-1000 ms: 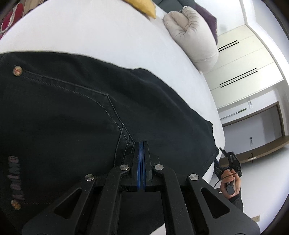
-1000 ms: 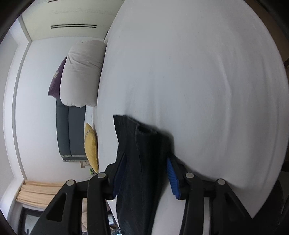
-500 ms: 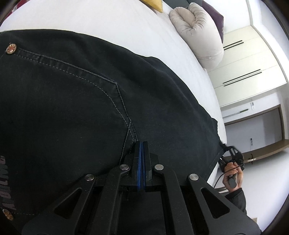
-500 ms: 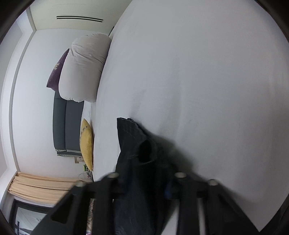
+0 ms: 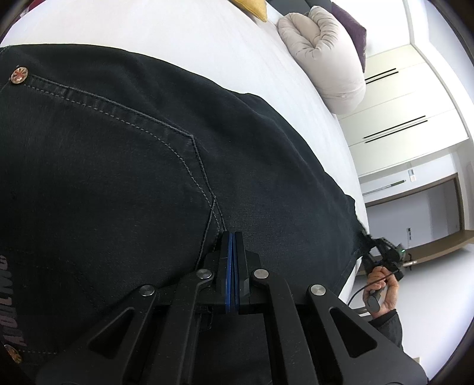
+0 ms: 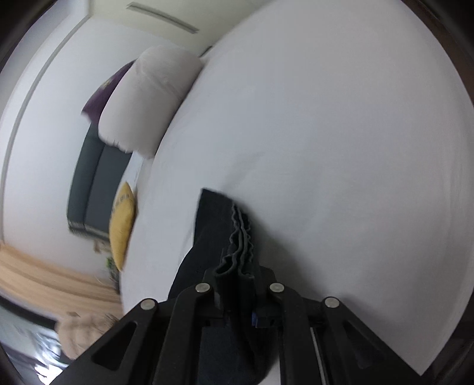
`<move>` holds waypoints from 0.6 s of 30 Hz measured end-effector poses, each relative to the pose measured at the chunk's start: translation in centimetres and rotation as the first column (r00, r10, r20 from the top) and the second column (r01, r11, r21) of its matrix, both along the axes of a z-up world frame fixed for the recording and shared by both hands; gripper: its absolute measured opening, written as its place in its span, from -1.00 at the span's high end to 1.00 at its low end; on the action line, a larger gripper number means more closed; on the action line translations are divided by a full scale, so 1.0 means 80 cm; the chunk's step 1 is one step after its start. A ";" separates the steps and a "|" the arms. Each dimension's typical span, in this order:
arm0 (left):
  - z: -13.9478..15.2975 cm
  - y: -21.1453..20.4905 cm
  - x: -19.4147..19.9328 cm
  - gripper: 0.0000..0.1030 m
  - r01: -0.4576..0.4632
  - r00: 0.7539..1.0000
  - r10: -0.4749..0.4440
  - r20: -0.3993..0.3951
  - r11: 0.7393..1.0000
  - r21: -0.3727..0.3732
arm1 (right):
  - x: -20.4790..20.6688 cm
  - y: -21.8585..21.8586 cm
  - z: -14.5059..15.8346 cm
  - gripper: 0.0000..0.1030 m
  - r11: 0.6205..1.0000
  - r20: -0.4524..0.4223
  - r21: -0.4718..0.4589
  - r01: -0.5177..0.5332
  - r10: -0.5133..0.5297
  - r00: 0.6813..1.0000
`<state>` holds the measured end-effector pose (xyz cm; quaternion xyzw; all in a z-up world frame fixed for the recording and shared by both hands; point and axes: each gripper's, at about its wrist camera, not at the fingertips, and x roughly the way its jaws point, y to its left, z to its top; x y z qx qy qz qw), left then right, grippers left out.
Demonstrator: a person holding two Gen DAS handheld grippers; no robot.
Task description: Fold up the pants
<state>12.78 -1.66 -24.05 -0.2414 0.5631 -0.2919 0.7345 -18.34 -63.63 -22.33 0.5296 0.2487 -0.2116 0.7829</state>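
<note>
Now the left gripper (image 5: 233, 237) presses its fingers together on the black pants (image 5: 118, 177) spread over the white bed (image 5: 207, 44). Meanwhile the right gripper (image 6: 237, 275) pinches the bunched hem.

White bed (image 5: 207, 38); beige pillow (image 5: 328, 59) at its head, purple cushion (image 5: 351, 26) behind pillow, yellow cushion (image 6: 121, 225) beside bed; white wardrobe (image 5: 414, 112) beyond pillow.

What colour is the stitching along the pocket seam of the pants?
Light grey on black pants; clearest in the left wrist view.
</note>
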 end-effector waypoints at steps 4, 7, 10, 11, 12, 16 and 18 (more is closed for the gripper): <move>0.001 0.003 -0.001 1.00 -0.004 1.000 0.004 0.000 1.000 -0.004 | 0.038 0.054 0.042 0.80 0.973 -0.072 -0.182 -0.139 0.128 0.989; 0.003 0.003 -0.002 1.00 -0.004 1.000 0.004 0.004 1.000 0.002 | 0.076 0.143 0.076 0.80 0.844 -0.219 -0.403 -0.354 0.286 0.933; 0.006 0.005 -0.003 1.00 -0.008 1.000 0.008 0.001 1.000 -0.009 | 0.105 0.279 0.077 0.80 0.525 -0.451 -0.590 -0.613 0.415 0.790; 0.006 0.005 -0.003 1.00 -0.008 1.000 0.008 -0.009 1.000 -0.028 | 0.109 0.318 0.069 0.80 0.406 -0.524 -0.621 -0.671 0.421 0.740; 0.006 0.003 -0.003 1.00 -0.007 1.000 0.006 -0.018 0.999 -0.044 | 0.112 0.357 0.052 0.80 0.282 -0.601 -0.633 -0.721 0.408 0.687; 0.012 -0.007 -0.003 1.00 -0.009 0.999 0.003 -0.053 0.994 -0.110 | 0.125 0.398 -0.011 0.80 0.157 -0.721 -0.586 -0.795 0.346 0.600; 0.016 -0.014 -0.001 1.00 -0.008 0.998 -0.002 -0.065 0.989 -0.145 | 0.121 0.399 -0.015 0.80 0.134 -0.721 -0.603 -0.787 0.330 0.609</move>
